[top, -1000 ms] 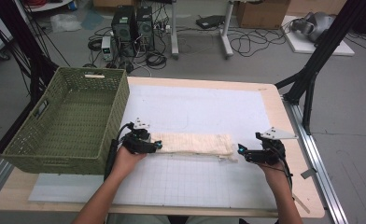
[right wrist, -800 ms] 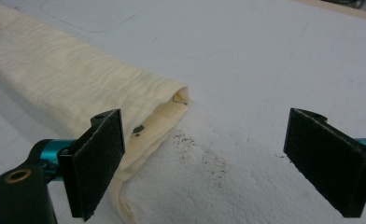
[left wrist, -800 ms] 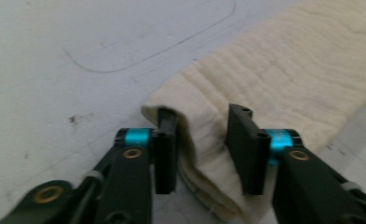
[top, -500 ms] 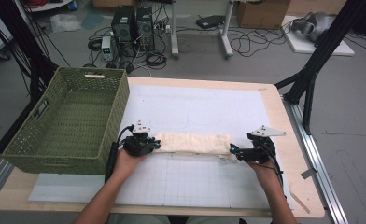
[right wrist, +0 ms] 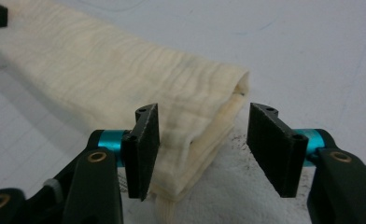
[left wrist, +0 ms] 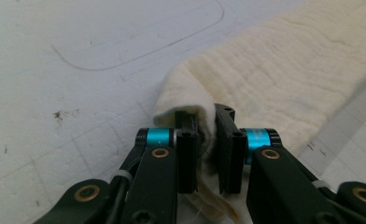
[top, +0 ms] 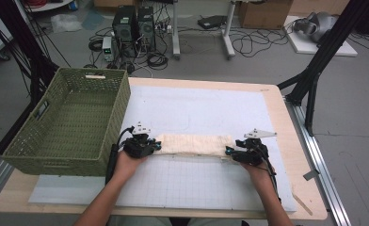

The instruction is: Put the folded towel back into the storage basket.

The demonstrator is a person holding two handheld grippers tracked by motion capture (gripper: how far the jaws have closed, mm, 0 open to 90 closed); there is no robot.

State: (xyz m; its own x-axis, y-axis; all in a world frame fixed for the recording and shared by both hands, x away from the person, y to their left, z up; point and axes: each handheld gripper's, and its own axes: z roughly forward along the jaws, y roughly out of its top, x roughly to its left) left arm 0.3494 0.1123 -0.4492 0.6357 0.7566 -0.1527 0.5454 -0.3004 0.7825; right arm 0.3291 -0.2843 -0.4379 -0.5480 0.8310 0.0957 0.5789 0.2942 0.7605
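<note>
A cream towel (top: 192, 143), folded into a long strip, lies across the white mat. My left gripper (top: 154, 147) is at its left end. In the left gripper view its jaws have just closed, and the left gripper (left wrist: 208, 119) pinches a bunched fold of towel (left wrist: 284, 79). My right gripper (top: 229, 151) is at the strip's right end. In the right gripper view its jaws have just been closing around the towel's (right wrist: 125, 70) layered corner. A gap still shows beside one pad, so the right gripper (right wrist: 204, 116) is not pressing on it.
A green woven basket (top: 65, 117) stands on the table's left side, close to my left hand. The white mat (top: 196, 108) covers most of the wooden table (top: 276, 108). Black frame legs and cables lie beyond the far edge.
My right hand has moved left up to the towel's right end and its jaws have narrowed. The left hand has stayed at the left end.
</note>
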